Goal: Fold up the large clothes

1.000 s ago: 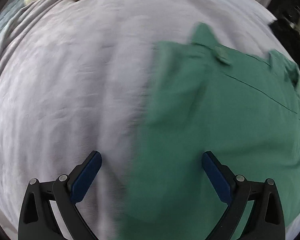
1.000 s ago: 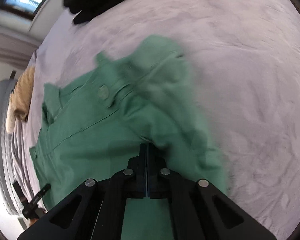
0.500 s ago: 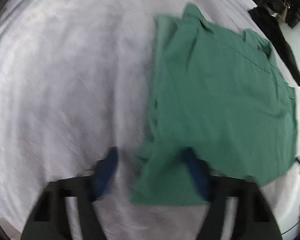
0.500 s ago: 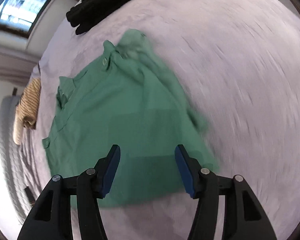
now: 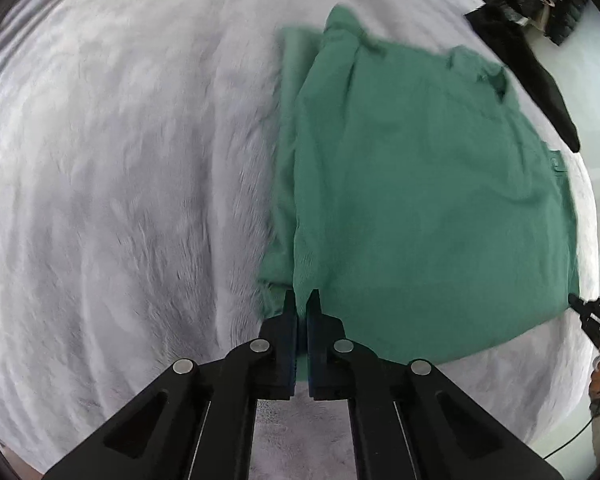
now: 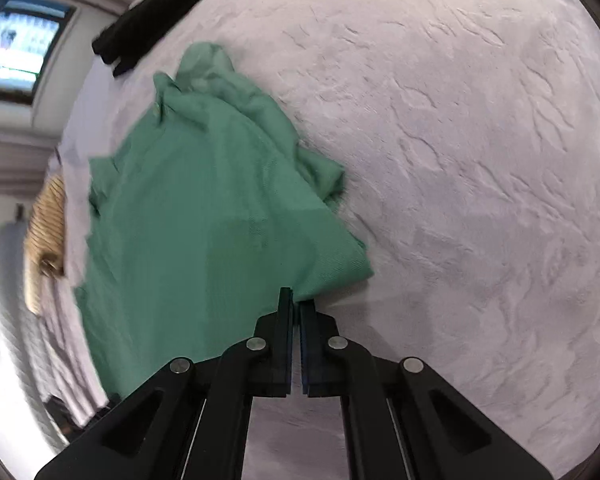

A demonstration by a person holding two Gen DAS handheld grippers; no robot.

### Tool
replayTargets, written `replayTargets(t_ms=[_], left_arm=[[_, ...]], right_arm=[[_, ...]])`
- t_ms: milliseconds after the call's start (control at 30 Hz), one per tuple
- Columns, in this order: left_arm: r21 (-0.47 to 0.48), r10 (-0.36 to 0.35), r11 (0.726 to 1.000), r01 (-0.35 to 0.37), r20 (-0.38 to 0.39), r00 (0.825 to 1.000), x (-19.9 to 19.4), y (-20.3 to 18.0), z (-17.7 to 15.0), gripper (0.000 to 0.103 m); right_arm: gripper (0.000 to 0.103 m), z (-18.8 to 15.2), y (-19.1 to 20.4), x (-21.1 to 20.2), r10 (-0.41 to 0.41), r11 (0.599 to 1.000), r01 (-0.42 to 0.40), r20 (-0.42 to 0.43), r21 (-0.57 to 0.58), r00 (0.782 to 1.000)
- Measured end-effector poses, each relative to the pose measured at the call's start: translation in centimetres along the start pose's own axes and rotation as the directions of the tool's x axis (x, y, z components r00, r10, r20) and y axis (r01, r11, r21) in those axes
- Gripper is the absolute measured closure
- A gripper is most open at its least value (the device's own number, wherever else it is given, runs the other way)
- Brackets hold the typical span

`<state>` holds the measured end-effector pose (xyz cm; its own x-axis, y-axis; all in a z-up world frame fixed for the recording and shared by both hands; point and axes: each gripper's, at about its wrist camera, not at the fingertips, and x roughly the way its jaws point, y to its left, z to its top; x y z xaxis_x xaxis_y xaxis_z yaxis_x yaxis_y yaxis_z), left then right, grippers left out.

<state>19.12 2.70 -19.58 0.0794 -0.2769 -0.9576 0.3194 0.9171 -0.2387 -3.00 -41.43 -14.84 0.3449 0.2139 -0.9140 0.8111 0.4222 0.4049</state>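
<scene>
A green shirt [image 5: 420, 200] lies spread on a pale bedspread [image 5: 120, 200], collar at the far end, its left side folded in over the body. My left gripper [image 5: 302, 304] is shut on the shirt's near left hem corner, with green cloth showing between its pads. In the right wrist view the same shirt [image 6: 204, 220] lies to the left, a bunched sleeve along its right edge. My right gripper [image 6: 296, 304] is shut on the near right hem corner. It also shows at the left wrist view's right edge as the right gripper [image 5: 588, 312], with a hand behind it.
A black garment [image 5: 540, 92] lies beyond the shirt at the far edge of the bed, the same black garment [image 6: 140, 32] in the right wrist view. A tan striped garment [image 6: 48, 232] lies near the left edge. Bare bedspread [image 6: 480, 160] stretches right of the shirt.
Both grippers drew back to the shirt's near hem. The left, open before, has shut on a hem corner. The right let go of the shirt, opened, then shut on the other corner.
</scene>
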Motion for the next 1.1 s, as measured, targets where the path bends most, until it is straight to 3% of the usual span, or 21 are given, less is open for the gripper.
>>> replayTargets(t_ms=[100, 233, 400, 600, 700, 867, 933, 1100], left_arm=[[-0.024, -0.016, 1.000, 0.015, -0.014, 1.000, 2.0, 1.0, -1.3, 0.098], [-0.010, 0.003, 1.000, -0.003, -0.003, 1.000, 0.6, 1.6, -2.3, 0.098], [-0.012, 0.120, 0.993, -0.120, 0.017, 0.993, -2.4, 2.7, -3.1, 0.098], [-0.020, 0.072, 0.997, -0.070, 0.098, 0.993, -5.6, 1.6, -2.7, 0.098], [0.018, 0.070, 0.997, -0.072, 0.100, 0.993, -4.7, -0.4, -1.8, 0.098], [0.017, 0.157, 0.987, -0.158, 0.040, 0.987, 0.3, -2.0, -1.1, 0.098], [0.022, 0.151, 0.988, -0.152, 0.041, 0.988, 1.0, -1.8, -1.6, 0.098], [0.044, 0.166, 0.985, -0.168, 0.039, 0.985, -0.2, -1.6, -2.3, 0.098]], right_arm=[[0.100, -0.3, -1.1, 2.1, -0.028, 1.000, 0.028, -0.033, -0.010, 0.999], [0.100, -0.6, -0.9, 1.5, -0.041, 0.998, 0.040, -0.023, -0.048, 0.999], [0.099, -1.4, -0.5, -1.4, -0.071, 0.996, 0.070, -0.007, -0.061, 0.997], [0.099, -2.6, 3.7, -4.0, -0.011, 0.981, 0.023, 0.059, -0.192, 0.998], [0.099, -3.2, 7.5, -2.5, 0.005, 0.952, 0.006, 0.035, -0.305, 0.999], [0.099, -4.9, 11.7, 3.1, -0.078, 0.890, 0.057, -0.028, -0.452, 0.997], [0.102, -5.4, 11.4, 5.3, -0.155, 0.867, 0.117, -0.039, -0.484, 0.987], [0.103, -4.9, 9.6, 4.6, -0.155, 0.874, 0.126, -0.024, -0.469, 0.988]])
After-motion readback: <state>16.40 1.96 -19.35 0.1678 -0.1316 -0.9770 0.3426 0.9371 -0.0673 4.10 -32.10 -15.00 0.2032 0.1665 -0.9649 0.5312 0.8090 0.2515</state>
